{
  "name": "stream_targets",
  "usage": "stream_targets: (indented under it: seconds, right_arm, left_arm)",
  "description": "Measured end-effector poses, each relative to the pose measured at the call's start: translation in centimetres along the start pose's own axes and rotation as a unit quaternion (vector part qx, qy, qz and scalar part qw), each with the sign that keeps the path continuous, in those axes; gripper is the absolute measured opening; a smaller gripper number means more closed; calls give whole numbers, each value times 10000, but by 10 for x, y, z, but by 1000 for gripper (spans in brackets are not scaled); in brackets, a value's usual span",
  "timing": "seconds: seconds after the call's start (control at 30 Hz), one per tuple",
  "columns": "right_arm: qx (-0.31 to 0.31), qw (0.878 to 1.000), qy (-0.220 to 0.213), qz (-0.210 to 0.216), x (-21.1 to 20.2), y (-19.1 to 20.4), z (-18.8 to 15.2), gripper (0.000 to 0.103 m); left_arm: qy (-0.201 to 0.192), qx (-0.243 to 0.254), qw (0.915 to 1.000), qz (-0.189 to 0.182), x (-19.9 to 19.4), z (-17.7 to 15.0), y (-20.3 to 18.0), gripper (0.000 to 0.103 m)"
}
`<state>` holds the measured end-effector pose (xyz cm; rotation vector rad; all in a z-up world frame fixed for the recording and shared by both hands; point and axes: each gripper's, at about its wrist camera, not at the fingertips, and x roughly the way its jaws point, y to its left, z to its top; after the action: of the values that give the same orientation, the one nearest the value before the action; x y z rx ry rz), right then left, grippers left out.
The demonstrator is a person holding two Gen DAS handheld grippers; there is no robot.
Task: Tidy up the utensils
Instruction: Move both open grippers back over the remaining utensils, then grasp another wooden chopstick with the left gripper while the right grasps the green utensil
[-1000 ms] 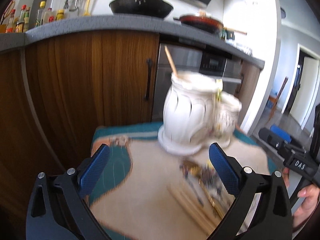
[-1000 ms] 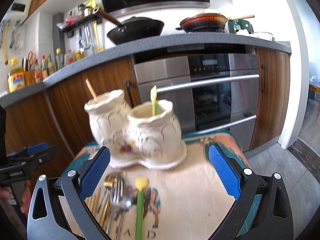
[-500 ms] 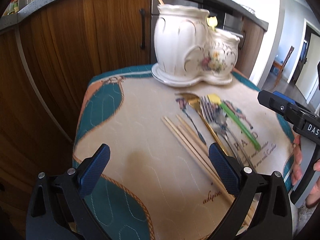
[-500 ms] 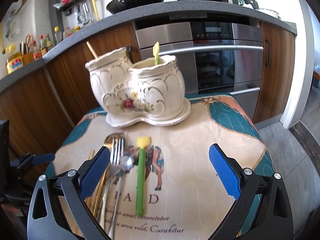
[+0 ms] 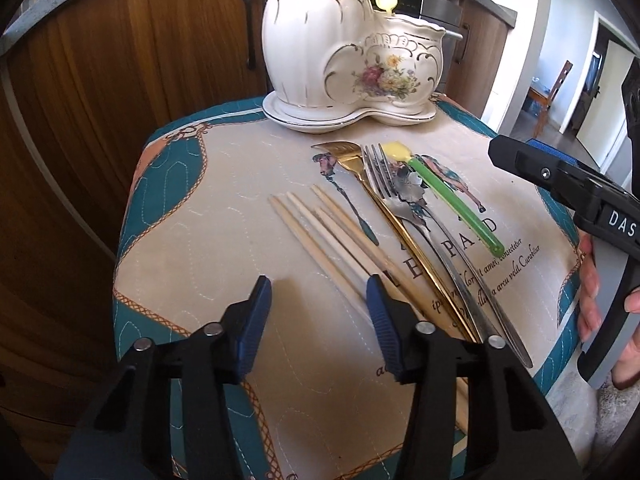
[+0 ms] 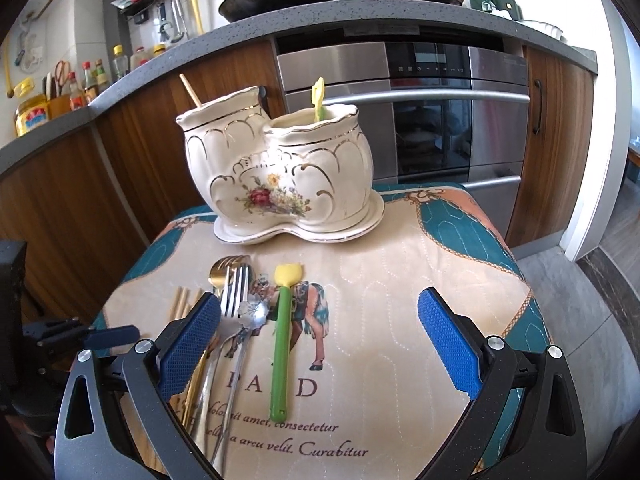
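A left hand-held gripper (image 5: 318,300) hovers over a quilted surface (image 5: 200,216), its jaws just narrowed yet released, with only bare cloth between them and the wooden chopsticks (image 5: 320,236) just to their right. Right of the chopsticks lie a gold spoon (image 5: 348,156), a fork (image 5: 384,176), a silver spoon (image 5: 412,188) and a green-handled spatula (image 5: 452,196). The right hand-held gripper (image 6: 320,340) hangs wide open above them. A white ceramic holder (image 6: 280,176) stands at the far edge
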<state>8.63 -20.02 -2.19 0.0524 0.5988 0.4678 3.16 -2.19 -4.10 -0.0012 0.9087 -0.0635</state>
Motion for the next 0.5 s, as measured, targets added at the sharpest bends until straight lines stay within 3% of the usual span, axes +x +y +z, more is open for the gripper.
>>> stream_targets:
  seconds: [0.2,0.23,0.43,0.5]
  right_arm:
    - [19,10000,27,5,0,-2,0,98]
    - [12,10000,41,-8,1,-2,0,98]
    - [-57,9999,141,-42,2,-4,0,98]
    - [-106,9996,273,-41,5,-4,-1,98]
  left_arm:
    - [142,65,9999,-43,4,8,2,22]
    - [161,78,9998,-45,4,9,3,14]
    - [251,278,9993,11,-1,11,13,9]
    - [259,420,9988,43,-5,10,15,4]
